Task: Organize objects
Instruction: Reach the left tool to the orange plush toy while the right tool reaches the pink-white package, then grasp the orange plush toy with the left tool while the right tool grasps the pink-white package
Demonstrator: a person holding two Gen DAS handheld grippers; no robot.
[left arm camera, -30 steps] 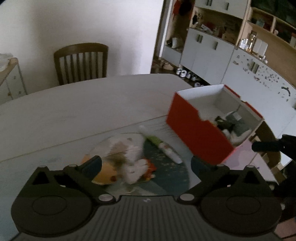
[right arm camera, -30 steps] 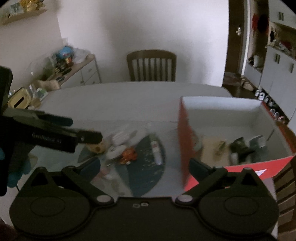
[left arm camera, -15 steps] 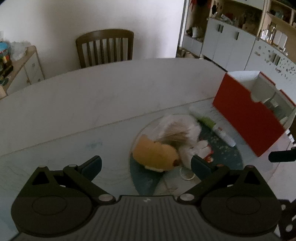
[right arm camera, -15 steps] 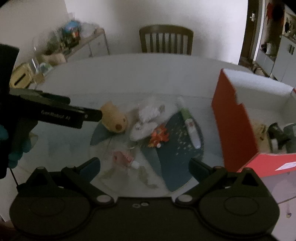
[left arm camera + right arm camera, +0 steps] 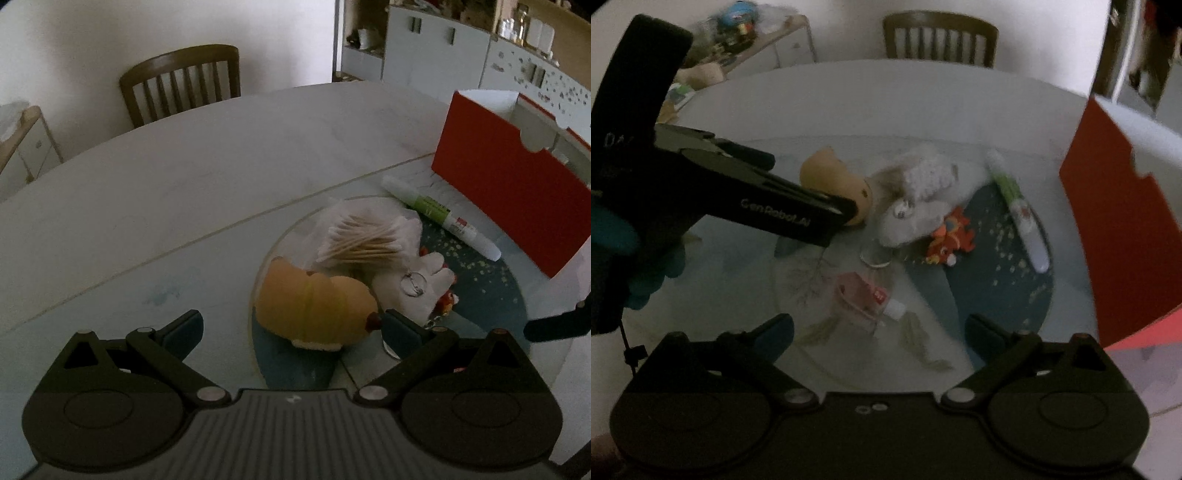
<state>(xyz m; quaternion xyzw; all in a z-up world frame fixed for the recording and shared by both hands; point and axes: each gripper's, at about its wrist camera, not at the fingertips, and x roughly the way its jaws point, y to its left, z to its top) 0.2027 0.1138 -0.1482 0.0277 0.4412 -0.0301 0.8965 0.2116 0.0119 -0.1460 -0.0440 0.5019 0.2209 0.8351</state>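
Observation:
A yellow plush (image 5: 317,306) lies on the glass table top (image 5: 147,258), just ahead of my open left gripper (image 5: 291,328), whose right fingertip nearly touches it. Behind the plush sit a bag of cotton swabs (image 5: 364,236), a white plush with a metal ring (image 5: 417,288) and a green-and-white tube (image 5: 439,216). At the right stands the open red box (image 5: 509,199). My right gripper (image 5: 881,328) hangs open above a small pink tube (image 5: 864,295). A red toy (image 5: 951,236) and a clear ring (image 5: 875,254) lie further on. The left gripper's fingers (image 5: 798,218) reach to the yellow plush (image 5: 831,177).
The objects rest on a round dark teal mat (image 5: 997,295). A wooden chair (image 5: 181,85) stands behind the table. A cluttered sideboard (image 5: 738,48) is at the far left, white cabinets (image 5: 443,40) at the far right. A teal-gloved hand (image 5: 613,236) holds the left gripper.
Both grippers swung left, away from the red box, and came lower toward the pile. The left gripper has closed in on the yellow plush. Both stay open.

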